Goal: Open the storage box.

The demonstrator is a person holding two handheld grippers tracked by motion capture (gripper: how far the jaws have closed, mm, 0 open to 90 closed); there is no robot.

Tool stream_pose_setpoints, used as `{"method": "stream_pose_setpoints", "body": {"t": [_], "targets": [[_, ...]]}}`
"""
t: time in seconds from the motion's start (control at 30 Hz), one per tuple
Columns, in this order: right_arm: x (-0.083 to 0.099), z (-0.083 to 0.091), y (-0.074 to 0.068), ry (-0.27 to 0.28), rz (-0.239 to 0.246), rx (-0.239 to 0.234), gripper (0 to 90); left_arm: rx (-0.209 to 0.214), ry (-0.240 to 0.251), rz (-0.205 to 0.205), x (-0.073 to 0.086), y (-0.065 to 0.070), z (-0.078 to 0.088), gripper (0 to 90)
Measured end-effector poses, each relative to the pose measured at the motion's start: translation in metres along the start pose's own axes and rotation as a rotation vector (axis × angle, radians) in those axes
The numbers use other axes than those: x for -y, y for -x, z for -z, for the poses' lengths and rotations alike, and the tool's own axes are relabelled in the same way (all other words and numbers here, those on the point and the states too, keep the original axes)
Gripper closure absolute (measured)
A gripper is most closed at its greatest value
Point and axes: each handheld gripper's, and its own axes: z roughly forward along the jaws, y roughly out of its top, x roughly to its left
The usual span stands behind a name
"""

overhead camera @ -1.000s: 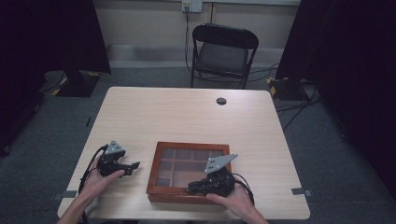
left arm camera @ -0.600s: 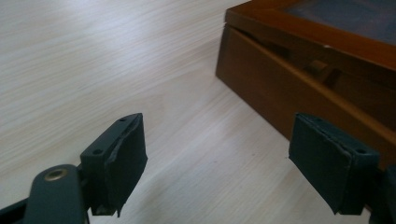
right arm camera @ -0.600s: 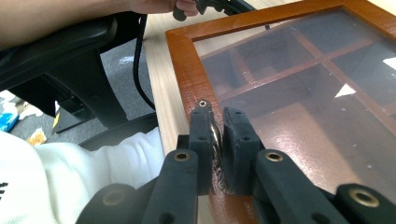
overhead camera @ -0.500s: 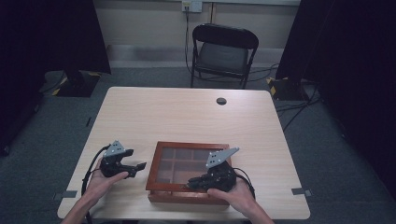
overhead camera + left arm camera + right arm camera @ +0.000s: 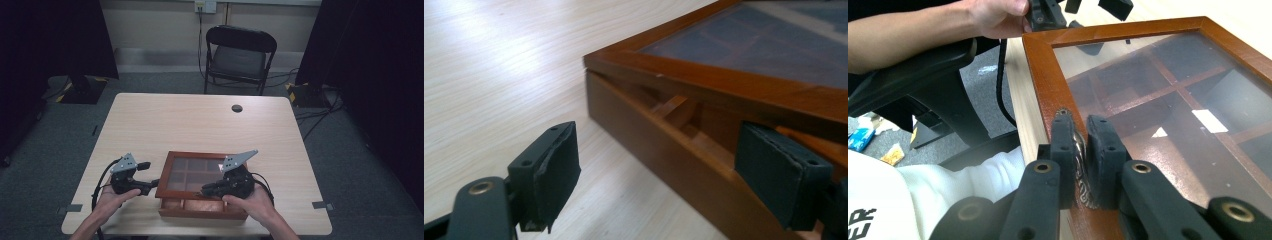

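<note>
The right tool (image 5: 1079, 150) was clamped on the metal clasp (image 5: 1079, 165) to raise the box's glass lid (image 5: 1158, 95); the left tool (image 5: 664, 175), jaws apart, straddled the wooden box (image 5: 659, 150) wall, steadying it on the table (image 5: 200, 120).

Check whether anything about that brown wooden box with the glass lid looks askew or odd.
The brown wooden box's glass-paned lid sits tilted, lifted off the box base with a gap along the edge. The right hand-held gripper pinches the small metal clasp on the lid's front rail. No damage visible.
</note>
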Motion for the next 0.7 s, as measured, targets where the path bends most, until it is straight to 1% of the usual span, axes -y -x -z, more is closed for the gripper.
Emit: {"method": "stream_pose_setpoints", "body": {"t": [0.03,0.1,0.17,0.23,0.27,0.3,0.33,0.4,0.43,0.47,0.5,0.53,0.57,0.67,0.7], "targets": [[-0.001,0.000,0.000,0.002,0.001,-0.001,82.7,0.012,0.008,0.015,0.000,0.001,0.000,17.7],[-0.002,0.002,0.000,-0.001,0.000,0.001,82.8,0.011,0.007,0.004,-0.001,0.002,-0.001,17.3],[-0.005,0.003,0.001,-0.003,0.001,-0.003,82.8,0.024,0.020,0.007,-0.003,0.003,-0.002,17.0],[-0.008,0.004,0.001,-0.003,0.003,-0.003,82.8,0.031,0.032,-0.013,-0.004,0.004,-0.001,16.8],[-0.010,0.006,0.001,-0.002,0.009,0.000,82.8,0.038,0.043,-0.004,-0.005,0.006,-0.002,16.8],[-0.012,0.007,0.001,-0.001,0.012,0.004,82.8,0.037,0.044,-0.020,-0.005,0.006,-0.002,16.8],[-0.014,0.008,0.002,-0.001,0.018,0.005,82.8,0.049,0.049,-0.012,-0.005,0.008,-0.003,16.7],[-0.017,0.009,0.002,0.001,0.020,0.009,82.8,0.052,0.059,-0.017,-0.007,0.011,-0.003,16.7],[-0.018,0.010,0.002,0.000,0.020,0.011,82.8,0.063,0.071,0.002,-0.007,0.012,-0.004,16.6],[-0.018,0.011,0.002,0.001,0.019,0.012,82.8,0.069,0.077,0.003,-0.008,0.011,-0.004,16.6],[-0.019,0.011,0.002,0.000,0.019,0.013,82.8,0.068,0.084,0.008,-0.008,0.011,-0.004,16.6],[-0.019,0.011,0.002,0.001,0.018,0.015,82.8,0.057,0.088,0.003,-0.008,0.012,-0.004,16.5],[-0.019,0.011,0.001,0.003,0.016,0.015,82.8,0.050,0.083,-0.011,-0.009,0.012,-0.004,16.6],[-0.017,0.010,0.001,0.005,0.016,0.014,82.7,0.062,0.081,-0.013,-0.009,0.014,-0.005,17.4],[-0.017,0.010,0.001,0.007,0.018,0.017,82.6,0.064,0.084,-0.023,-0.009,0.015,-0.005,17.7]]}}
